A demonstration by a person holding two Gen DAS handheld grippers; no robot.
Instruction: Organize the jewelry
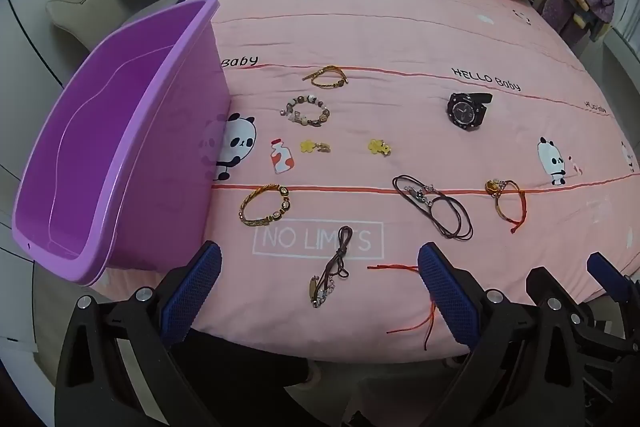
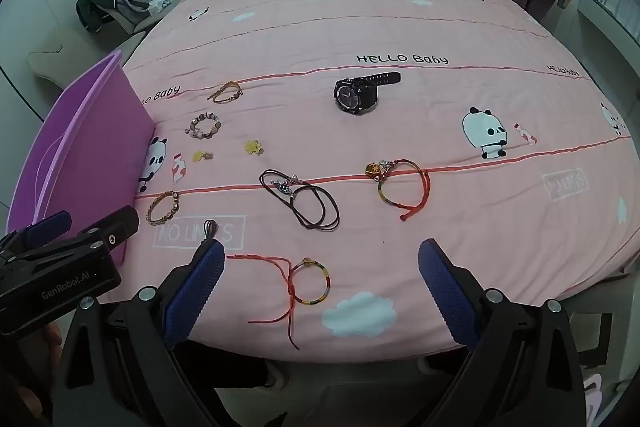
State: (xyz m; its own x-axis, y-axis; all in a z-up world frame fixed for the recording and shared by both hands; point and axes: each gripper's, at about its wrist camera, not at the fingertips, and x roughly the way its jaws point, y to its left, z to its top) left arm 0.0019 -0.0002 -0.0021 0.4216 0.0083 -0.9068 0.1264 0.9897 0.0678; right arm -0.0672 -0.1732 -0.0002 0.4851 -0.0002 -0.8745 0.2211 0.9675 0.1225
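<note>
Both of your tools hang over the near edge of the bed with nothing in them: the left gripper (image 1: pixel 320 279) stands wide apart above the brown cord bracelet (image 1: pixel 330 273), and the right gripper (image 2: pixel 320 275) is just as wide above the red-string bracelet (image 2: pixel 308 281). The rest of the jewelry lies scattered and untouched on the pink bedspread (image 1: pixel 400 39): the black watch (image 2: pixel 356 95) farthest out, the dark cord necklace (image 2: pixel 302 201) in the middle, the beaded bracelet (image 1: pixel 306 111) and the gold chain bracelet (image 1: pixel 264 205) close to the purple bin (image 1: pixel 100 155), which stands empty at your left. The trouble ahead is probably the thin cords. They lie flat on soft fabric, so a shallow pinch may slide over the string, while a deep one may gather the bedspread along with it. The red strings trail toward the bed's edge; lift by a loose tail and the bracelet could swing or slip to the floor. The necklace loops may snag on a pad and drag along. The two tools sit close together, so reaching across to the bin with the right one risks bumping the left.
</note>
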